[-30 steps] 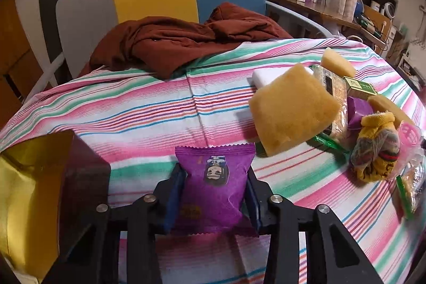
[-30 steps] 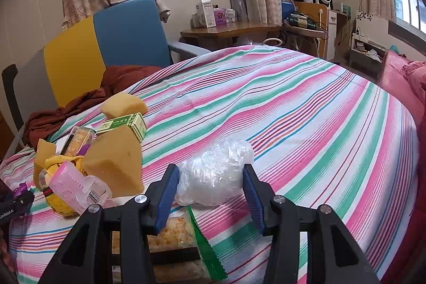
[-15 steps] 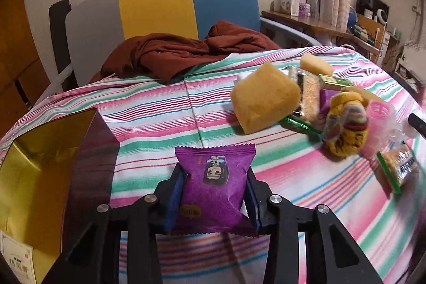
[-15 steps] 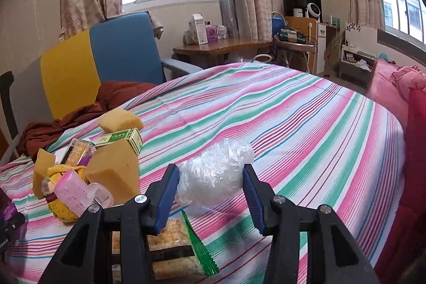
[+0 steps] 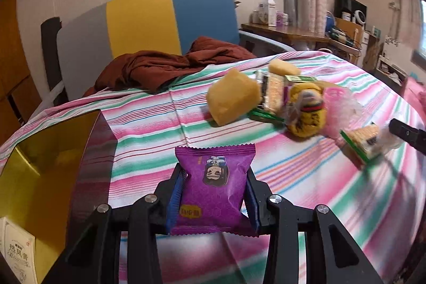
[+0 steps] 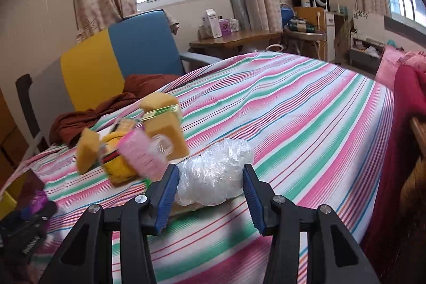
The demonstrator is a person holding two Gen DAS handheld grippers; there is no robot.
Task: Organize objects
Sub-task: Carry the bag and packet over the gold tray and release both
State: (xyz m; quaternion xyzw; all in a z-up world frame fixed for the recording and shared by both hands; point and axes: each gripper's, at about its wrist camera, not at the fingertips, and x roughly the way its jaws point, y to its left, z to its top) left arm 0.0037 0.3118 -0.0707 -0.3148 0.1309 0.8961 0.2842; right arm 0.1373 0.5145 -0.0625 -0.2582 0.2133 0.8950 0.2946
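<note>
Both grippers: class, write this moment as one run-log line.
left gripper: shut on purple snack packet | right gripper: shut on clear plastic wad | open gold box: beside left gripper, on striped sheet

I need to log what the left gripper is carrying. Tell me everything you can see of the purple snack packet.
The purple snack packet is a small, glossy, pillow-shaped foil pouch with zigzag-crimped top and bottom edges. It carries a small cartoon face near its middle and a yellow label lower down. It looks sealed and puffy. It stands upright between the blue pads of the left gripper, which press on both its sides, above the striped bedcover. An open gold-lined box lies to its left.
</note>
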